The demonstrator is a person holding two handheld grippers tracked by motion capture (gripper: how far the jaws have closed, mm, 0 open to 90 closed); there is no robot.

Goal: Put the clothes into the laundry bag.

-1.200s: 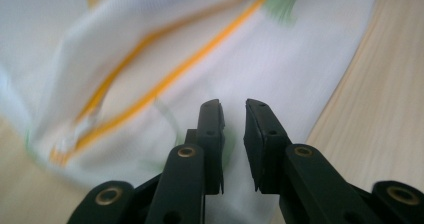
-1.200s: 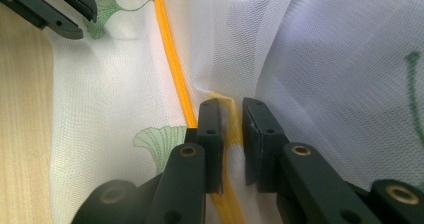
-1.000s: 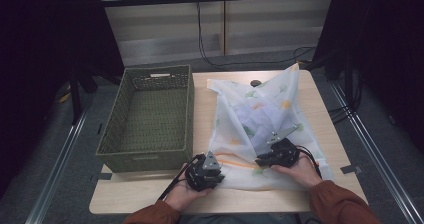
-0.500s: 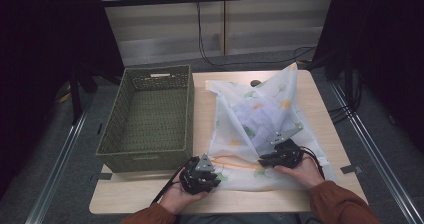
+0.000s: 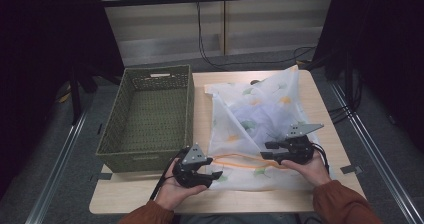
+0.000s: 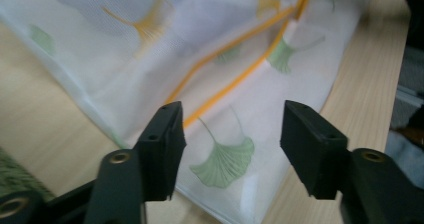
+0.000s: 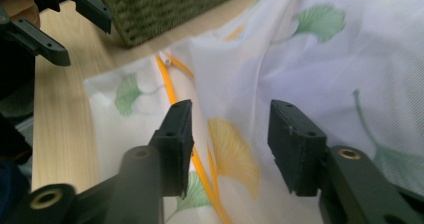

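At the near edge of the tabletop (image 5: 320, 91), left gripper (image 5: 209, 176) and right gripper (image 5: 268, 150) are both hovering with jaws apart, having just been opening, nothing between them. The sheer leaf-print cloth (image 5: 260, 114) is lying flat below, released, beside the green woven basket (image 5: 150, 116). Its long axis is running from the near edge toward the far right corner, orange stripe (image 5: 240, 159) crossing the near hem. Risk, as I judge it: the fabric is light and slippery, so a jaw catching a fold while lifting away could be dragging it askew or off the front edge.
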